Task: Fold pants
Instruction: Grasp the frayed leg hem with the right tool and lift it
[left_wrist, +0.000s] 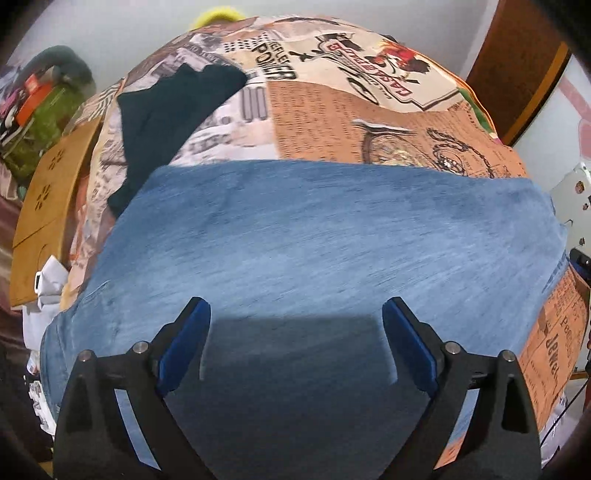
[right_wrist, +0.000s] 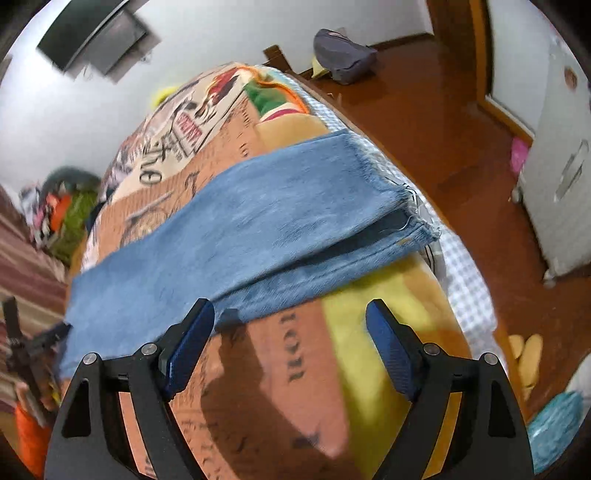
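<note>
Blue denim pants (left_wrist: 314, 229) lie flat across a bed with a printed cover (left_wrist: 332, 118). My left gripper (left_wrist: 295, 314) hangs open over the wide part of the denim, nothing between its blue pads, its shadow falling on the cloth. In the right wrist view the pants (right_wrist: 258, 221) stretch as a long band, one leg laid on the other, to frayed hems (right_wrist: 406, 210) near the bed's right edge. My right gripper (right_wrist: 291, 317) stands open just off the near edge of the legs, above the cover (right_wrist: 280, 387), holding nothing.
A dark garment (left_wrist: 166, 110) lies on the cover beyond the pants. A wooden board (left_wrist: 48, 192) and piled clutter (left_wrist: 40, 103) sit at the left. Right of the bed are a brown floor (right_wrist: 424, 122), a white cabinet (right_wrist: 561, 166), a grey bag (right_wrist: 343, 55) and slippers (right_wrist: 524, 354).
</note>
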